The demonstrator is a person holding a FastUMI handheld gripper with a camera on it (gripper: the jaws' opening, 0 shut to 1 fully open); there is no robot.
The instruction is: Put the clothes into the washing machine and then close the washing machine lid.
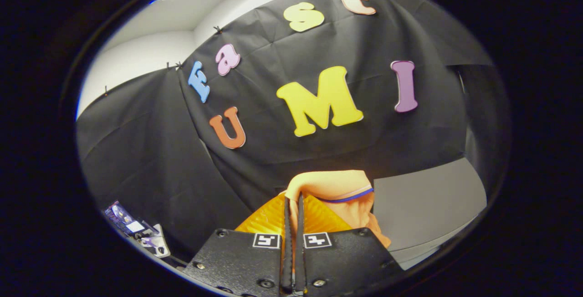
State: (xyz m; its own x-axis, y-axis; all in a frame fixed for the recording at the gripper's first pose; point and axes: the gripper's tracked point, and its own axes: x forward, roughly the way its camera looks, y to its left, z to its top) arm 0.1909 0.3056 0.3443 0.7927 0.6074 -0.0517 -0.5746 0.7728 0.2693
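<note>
My gripper is shut on an orange garment, lifted up in front of the booth's black cloth wall. The cloth is pinched between the two fingers and bunches over their tips, then drapes down to the right of them. A thin blue trim line runs across the garment's folded edge. Just behind the fingers, the fabric shows a ribbed orange-yellow patch.
A grey flat surface lies low to the right, beyond the hanging garment. At the lower left, a small device with a purple and white panel sits beside the black cloth. White walls rise above the cloth.
</note>
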